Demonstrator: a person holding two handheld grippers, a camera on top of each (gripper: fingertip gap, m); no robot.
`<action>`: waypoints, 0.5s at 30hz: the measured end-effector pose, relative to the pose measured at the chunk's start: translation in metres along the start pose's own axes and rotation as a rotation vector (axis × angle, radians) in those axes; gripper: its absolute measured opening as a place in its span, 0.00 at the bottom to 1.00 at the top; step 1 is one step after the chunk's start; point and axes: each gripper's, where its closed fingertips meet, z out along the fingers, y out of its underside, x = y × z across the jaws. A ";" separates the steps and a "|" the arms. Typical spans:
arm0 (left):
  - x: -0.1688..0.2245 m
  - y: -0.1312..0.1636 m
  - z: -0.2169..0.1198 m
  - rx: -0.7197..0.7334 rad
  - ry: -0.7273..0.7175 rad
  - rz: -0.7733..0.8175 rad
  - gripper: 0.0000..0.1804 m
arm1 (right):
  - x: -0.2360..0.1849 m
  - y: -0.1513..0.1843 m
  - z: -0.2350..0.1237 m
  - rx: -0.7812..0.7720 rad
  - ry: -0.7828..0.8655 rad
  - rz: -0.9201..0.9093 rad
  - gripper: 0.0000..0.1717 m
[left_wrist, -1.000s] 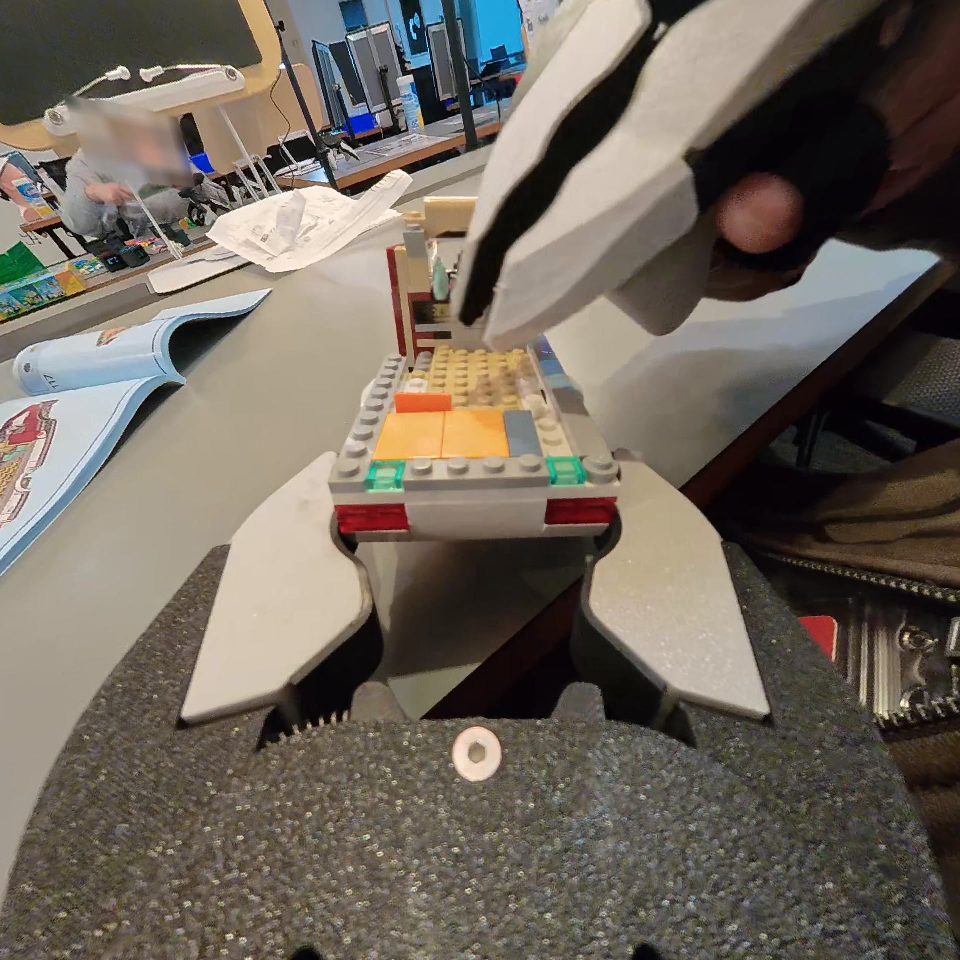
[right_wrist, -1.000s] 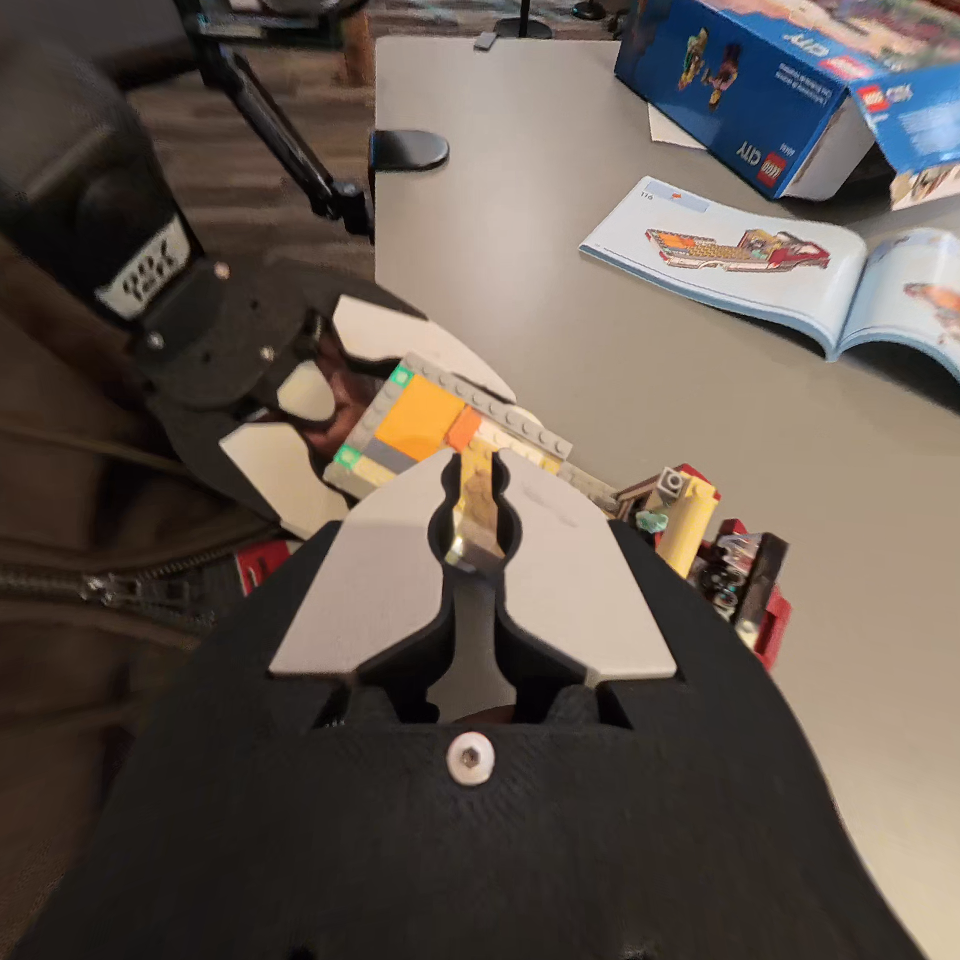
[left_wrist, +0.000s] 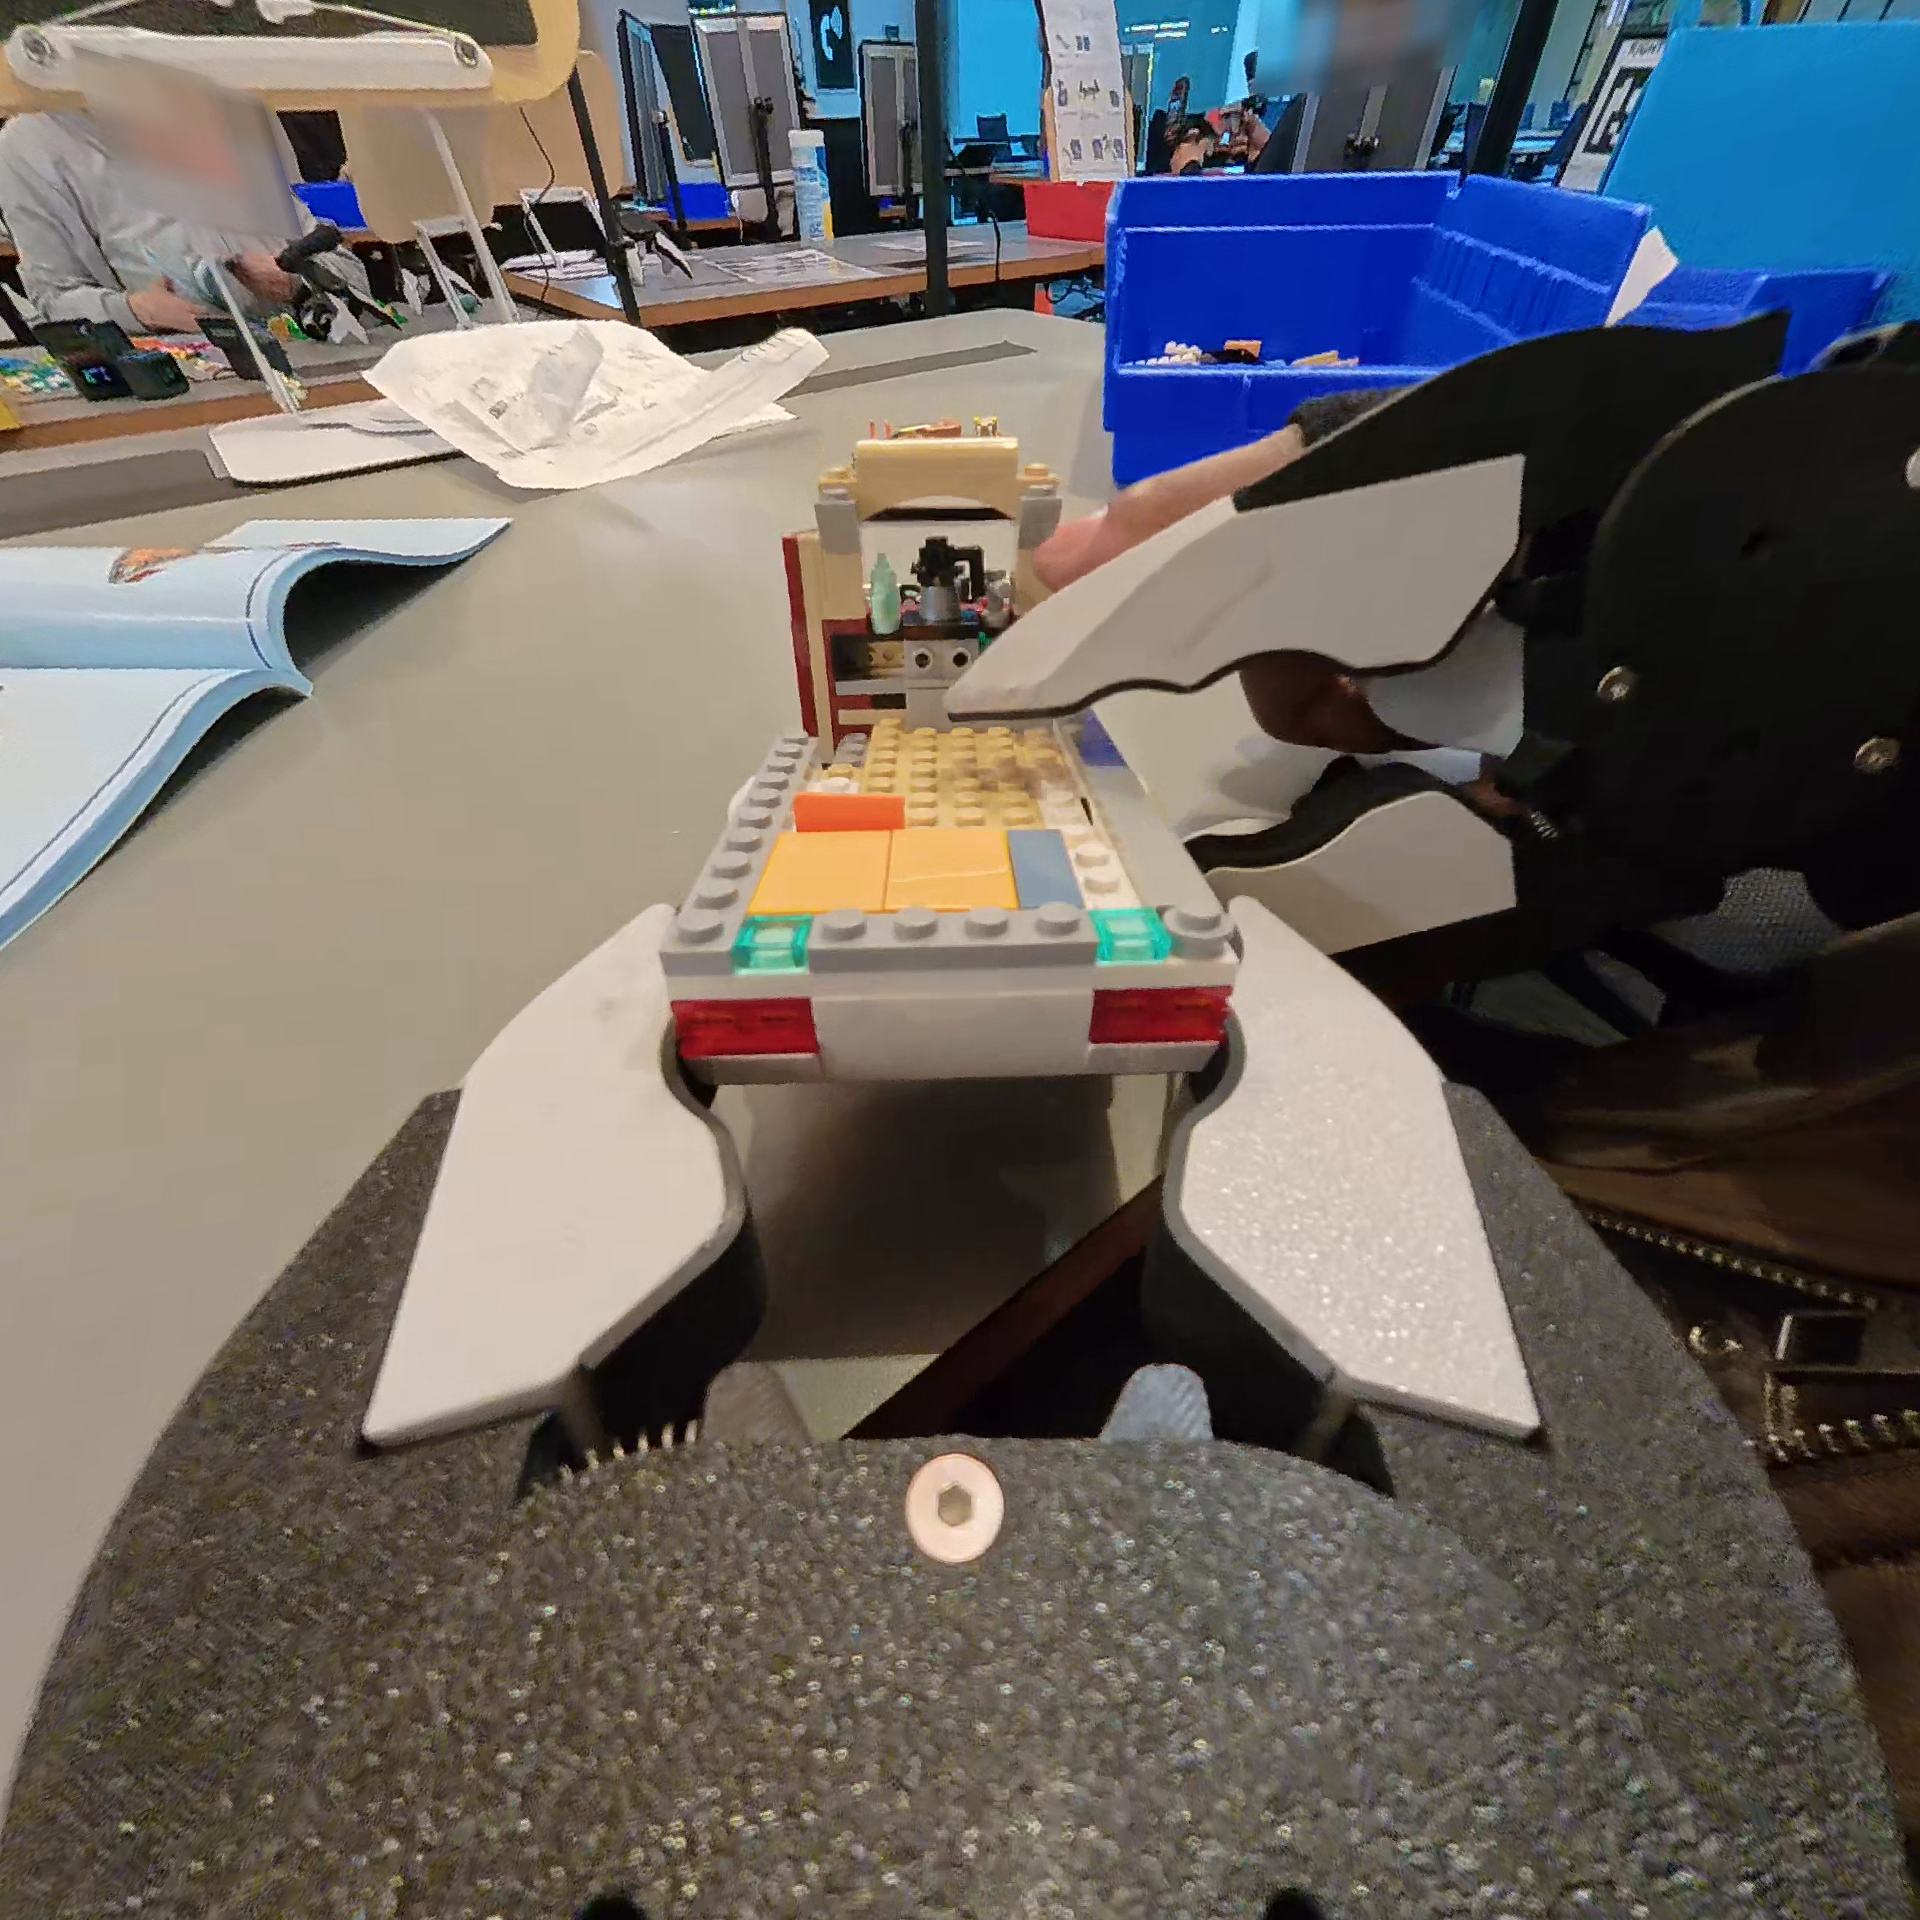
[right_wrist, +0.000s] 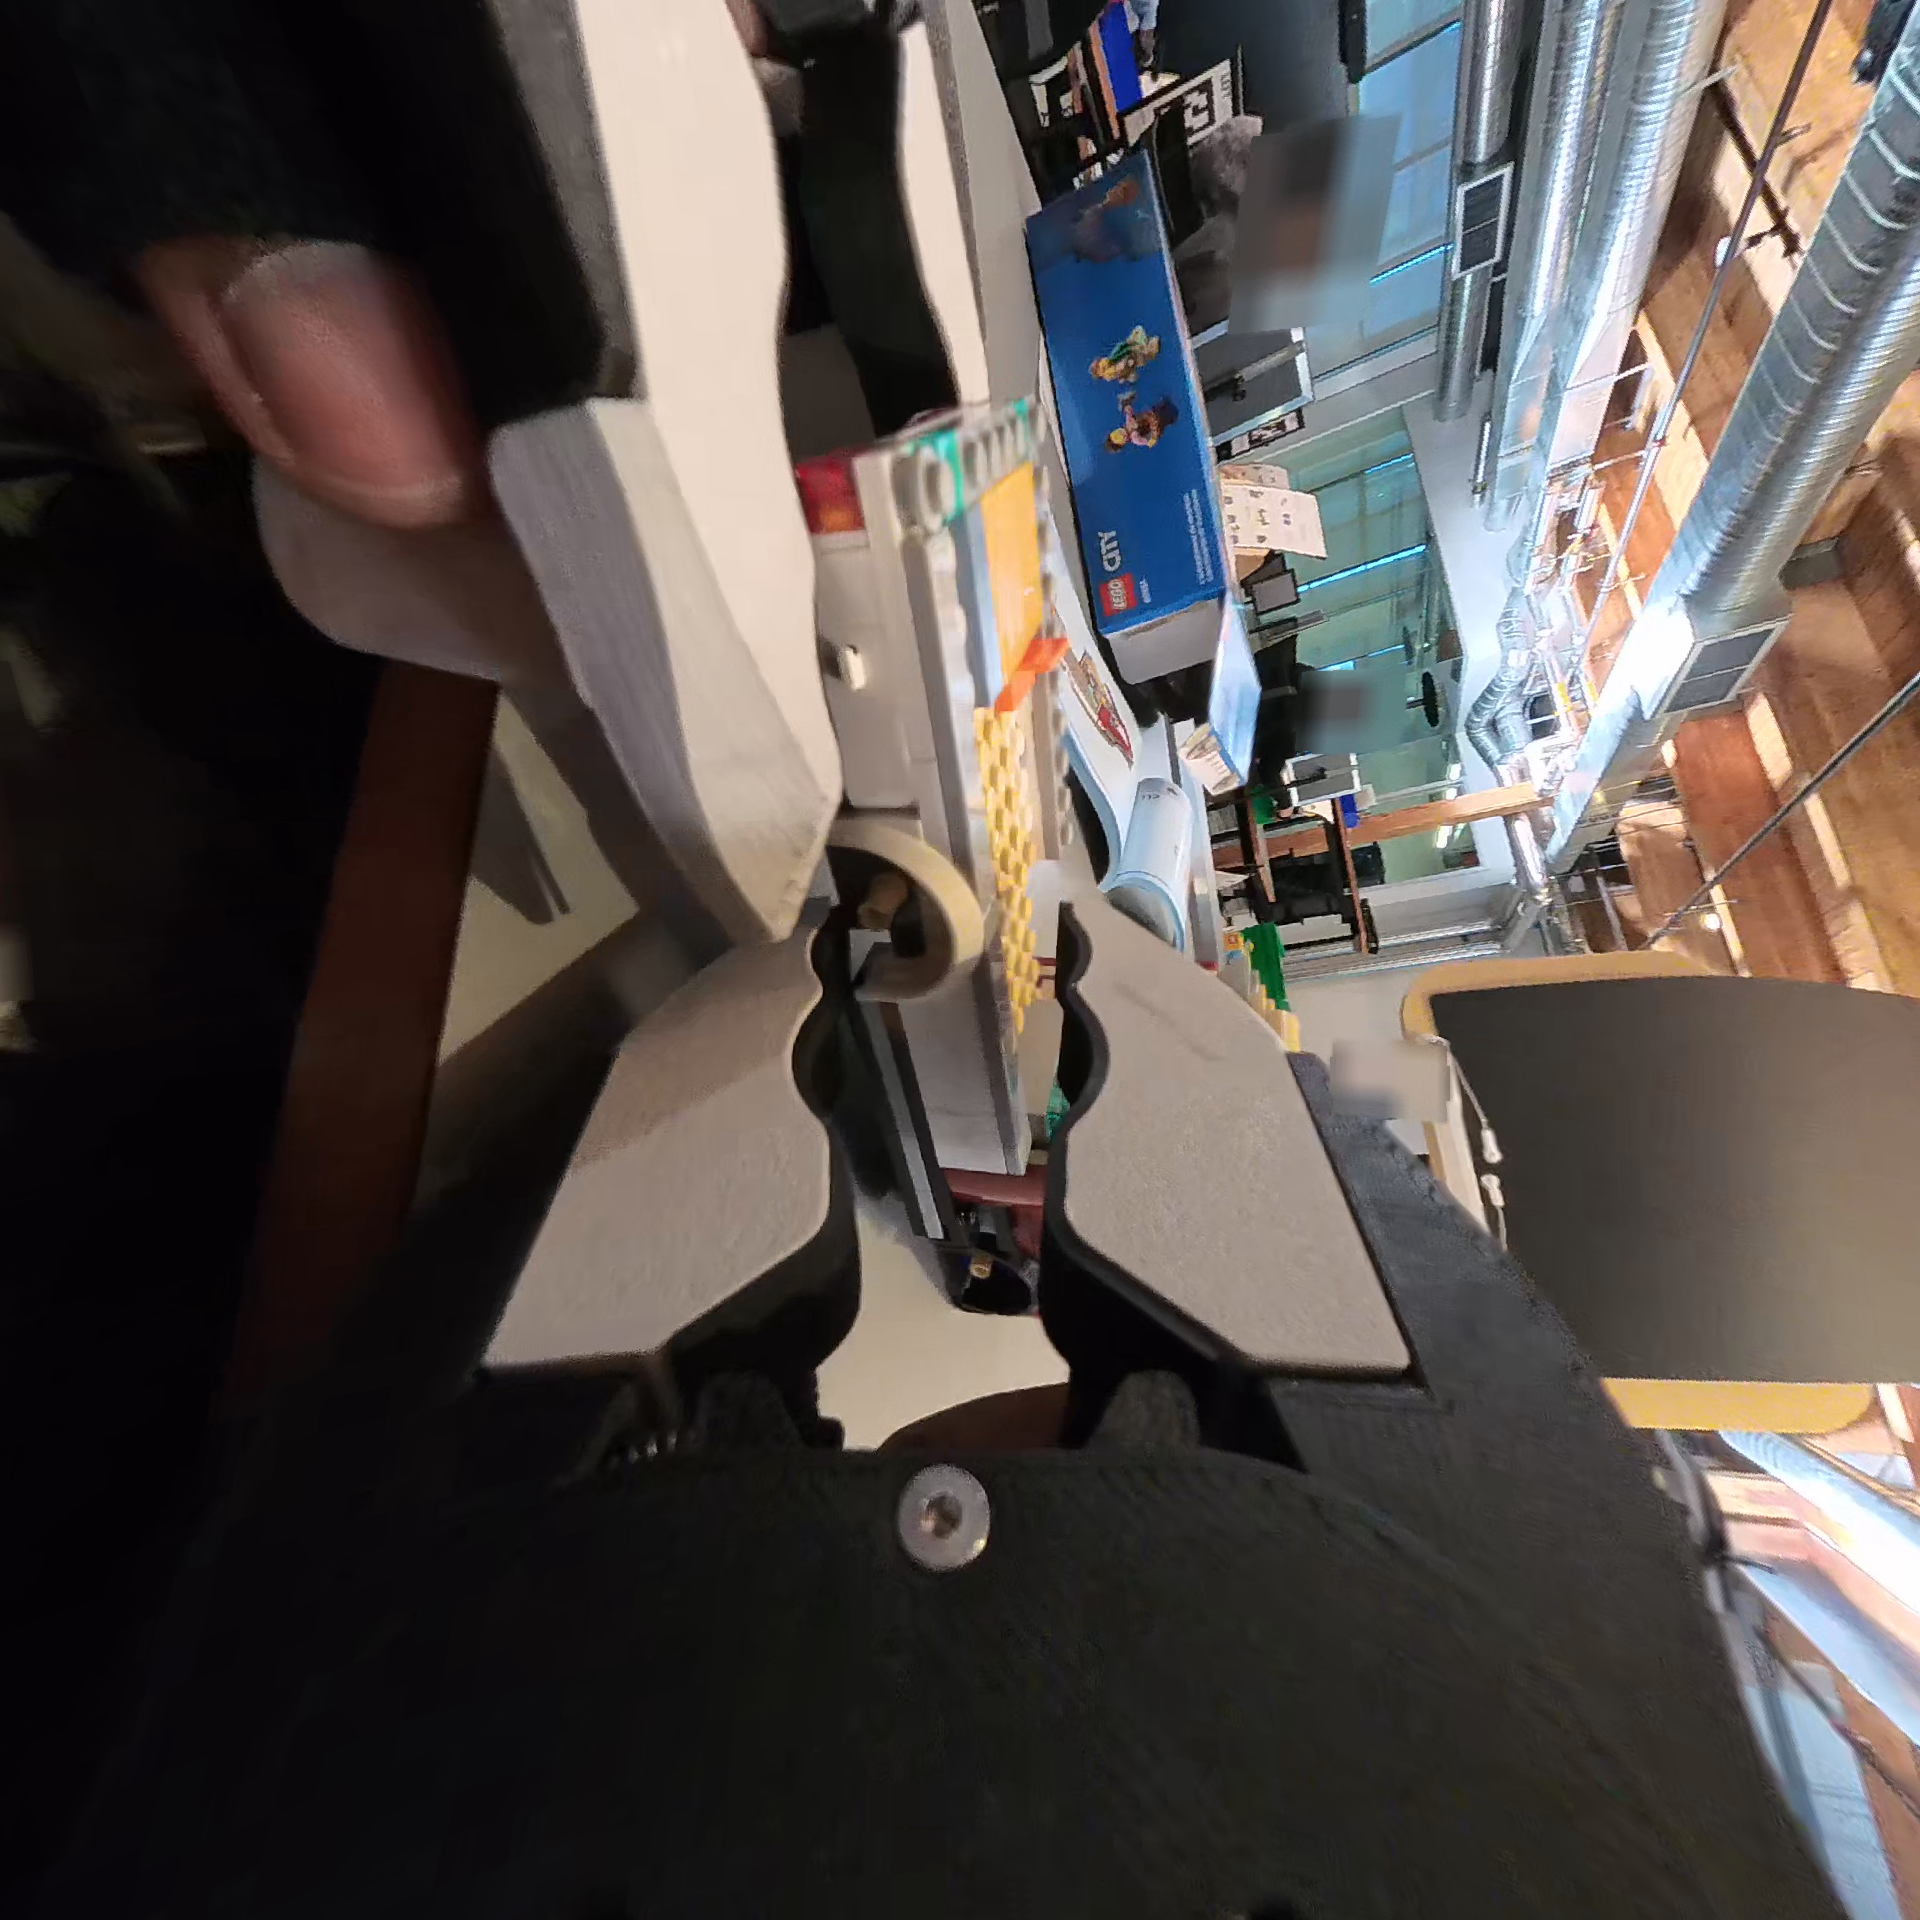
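The left gripper (left_wrist: 951, 1023) clamps the near end of the brick model (left_wrist: 935, 862), whose right edge sits between the part-open right gripper (right_wrist: 940, 966) fingers.

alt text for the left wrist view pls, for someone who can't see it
The left gripper clamps the near end of a grey brick-built model between its two fingers, above a grey table. The right gripper straddles the model's right edge, one finger over the studded tan deck. An open booklet lies left, blue bins behind.
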 end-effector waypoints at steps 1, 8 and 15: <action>-0.001 0.000 0.000 0.000 -0.003 -0.009 0.51 | 0.000 0.000 0.001 -0.001 0.009 -0.013 0.21; -0.004 0.000 0.000 -0.015 -0.019 -0.037 0.51 | 0.002 0.000 0.004 -0.024 0.033 -0.048 0.19; -0.005 -0.002 0.001 -0.013 -0.017 -0.076 0.51 | 0.004 0.001 0.002 -0.033 0.046 -0.019 0.20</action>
